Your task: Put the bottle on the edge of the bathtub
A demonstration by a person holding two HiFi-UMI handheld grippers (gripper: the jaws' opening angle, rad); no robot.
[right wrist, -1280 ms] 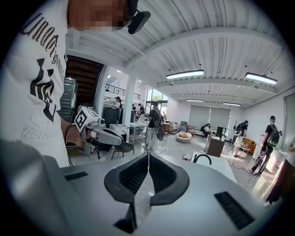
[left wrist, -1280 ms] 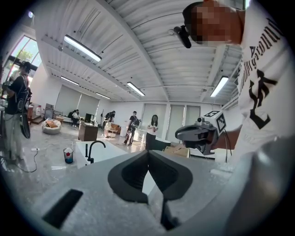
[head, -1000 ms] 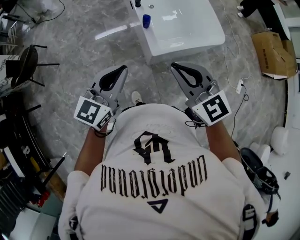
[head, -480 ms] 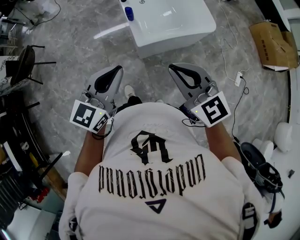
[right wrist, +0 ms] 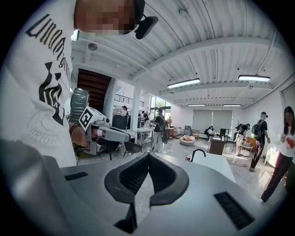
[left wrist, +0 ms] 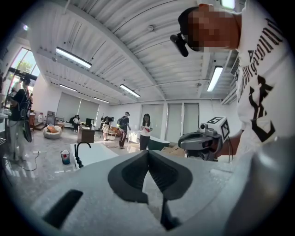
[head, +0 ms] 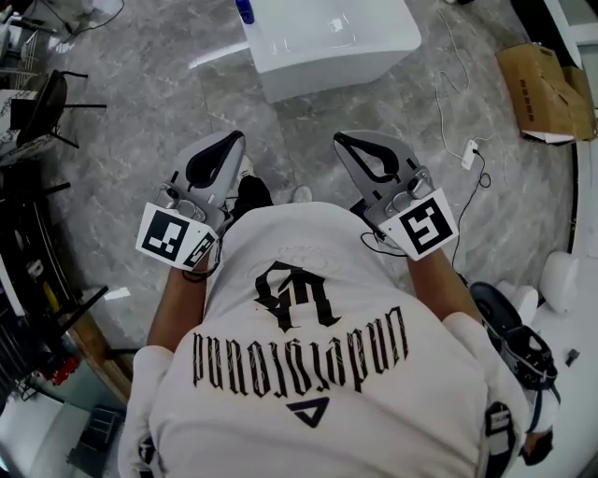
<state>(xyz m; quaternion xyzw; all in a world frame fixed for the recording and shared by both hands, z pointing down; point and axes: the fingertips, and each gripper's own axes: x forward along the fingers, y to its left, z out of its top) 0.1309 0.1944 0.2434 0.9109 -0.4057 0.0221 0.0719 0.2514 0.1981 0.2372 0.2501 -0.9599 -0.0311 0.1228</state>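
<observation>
A small blue bottle (head: 245, 11) stands on the rim of the white bathtub (head: 327, 51) at the top of the head view. My left gripper (head: 237, 139) and right gripper (head: 340, 140) are held side by side in front of the person's chest, well short of the tub, over the grey floor. Both have their jaws shut together with nothing between them. In the left gripper view my left gripper (left wrist: 148, 152) points past the bottle (left wrist: 65, 156) and a black faucet (left wrist: 77, 153). Beyond my right gripper (right wrist: 148, 156) in its own view lie the tub (right wrist: 219, 165) and the faucet (right wrist: 198, 154).
A cardboard box (head: 547, 89) and a white cable (head: 467, 149) lie on the floor at the right. Black chairs and stands (head: 42, 121) crowd the left side. Several people stand in the hall beyond (left wrist: 145, 131). A shoe (head: 301, 194) shows between the grippers.
The bathtub and bottle have slid up and to the left in the head view. Both grippers keep their place before the chest and stay shut.
</observation>
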